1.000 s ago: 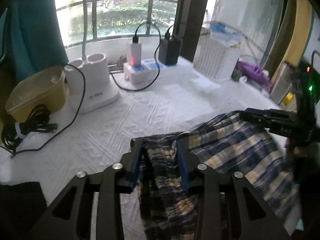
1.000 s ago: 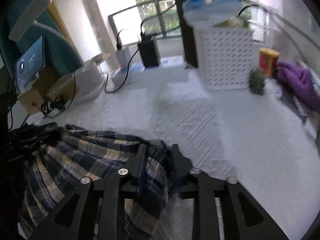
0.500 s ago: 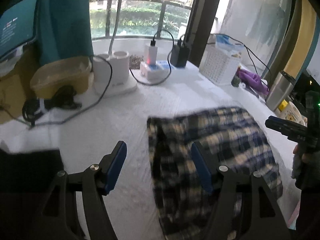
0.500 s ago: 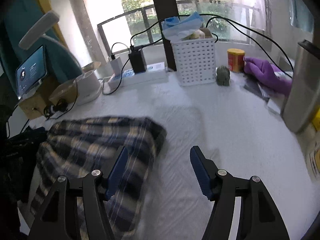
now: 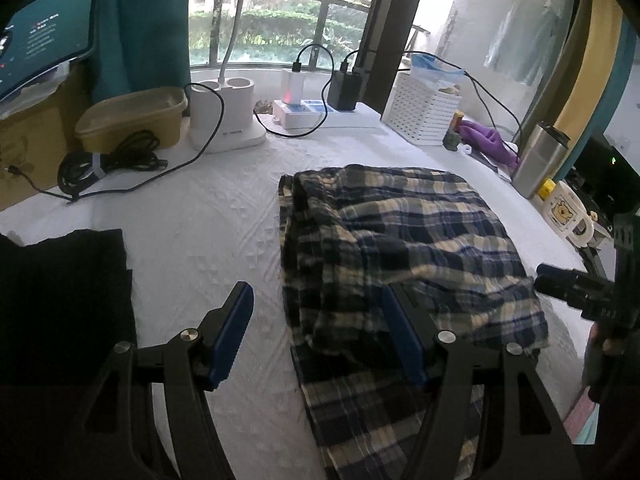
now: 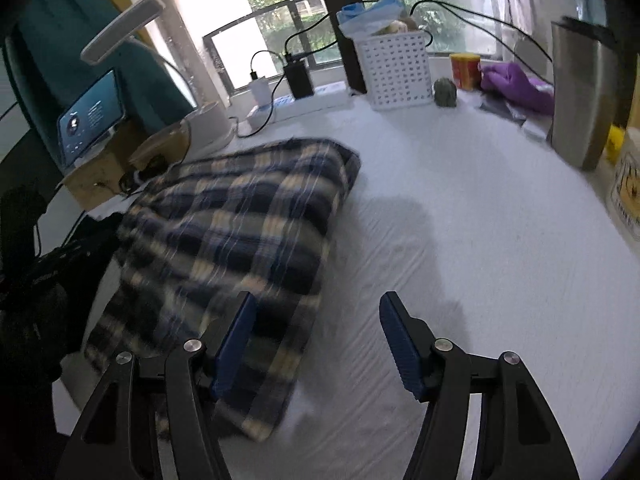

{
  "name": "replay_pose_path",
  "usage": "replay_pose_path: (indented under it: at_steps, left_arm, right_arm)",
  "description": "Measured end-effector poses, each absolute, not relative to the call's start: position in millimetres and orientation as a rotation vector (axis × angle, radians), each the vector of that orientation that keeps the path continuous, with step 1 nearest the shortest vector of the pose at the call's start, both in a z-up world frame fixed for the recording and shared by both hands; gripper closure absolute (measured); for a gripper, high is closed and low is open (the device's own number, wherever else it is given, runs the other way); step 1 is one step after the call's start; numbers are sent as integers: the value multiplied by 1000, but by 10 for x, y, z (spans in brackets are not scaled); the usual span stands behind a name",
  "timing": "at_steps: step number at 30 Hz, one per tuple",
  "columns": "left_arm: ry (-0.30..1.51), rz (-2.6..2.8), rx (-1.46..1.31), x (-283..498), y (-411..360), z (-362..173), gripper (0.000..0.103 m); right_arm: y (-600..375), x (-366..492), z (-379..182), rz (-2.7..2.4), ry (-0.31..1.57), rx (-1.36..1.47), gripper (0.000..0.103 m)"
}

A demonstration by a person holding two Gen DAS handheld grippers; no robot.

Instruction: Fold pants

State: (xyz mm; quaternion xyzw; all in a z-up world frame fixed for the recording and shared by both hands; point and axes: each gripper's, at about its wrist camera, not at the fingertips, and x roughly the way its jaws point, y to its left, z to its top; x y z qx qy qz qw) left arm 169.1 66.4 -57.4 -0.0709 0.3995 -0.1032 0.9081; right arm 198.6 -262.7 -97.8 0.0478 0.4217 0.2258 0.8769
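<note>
Left wrist | pants [image 5: 400, 248] under right finger | fingers [image 5: 234, 332] spread

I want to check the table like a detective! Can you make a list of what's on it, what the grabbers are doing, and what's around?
Surface: white textured cloth, wrinkled.
Job's things: plaid pants lying folded over, released.
Clutter: white basket, steel tumbler, purple glove, yellow tub, black garment, bear mug.
Grippers: left gripper open, one finger over the pants; right gripper open above the cloth.
Cables: black coil; power strip with chargers plugged in.
Surroundings: window with railing, teal curtain, tablet.
</note>
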Motion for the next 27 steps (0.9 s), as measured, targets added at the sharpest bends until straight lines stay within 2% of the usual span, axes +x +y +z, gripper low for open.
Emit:
replay_pose_path:
  at_steps: [2, 4, 6, 8, 20, 27]
  left_arm:
    - [823, -220, -144, 1626, 649, -575, 36]
    - [826, -224, -143, 1576, 641, -586, 36]
    - [825, -229, -143, 1515, 631, -590, 36]
    - [821, -230, -139, 1463, 619, -586, 36]
    - [842, -236, -136, 1284, 604, -654, 36]
    - [841, -242, -132, 1230, 574, -662, 36]
  right_arm:
    - [-2596, 1923, -1033, 487, 895, 101, 67]
    - [-2534, 1849, -1085, 506, 904, 88, 75]
    - [-2492, 1794, -1107, 508, 900, 74, 90]
    - [-2461, 1743, -1113, 498, 885, 49, 97]
    - [-2269, 1371, -1122, 448, 826, -123, 99]
    - [-2292, 1227, -1186, 474, 848, -89, 99]
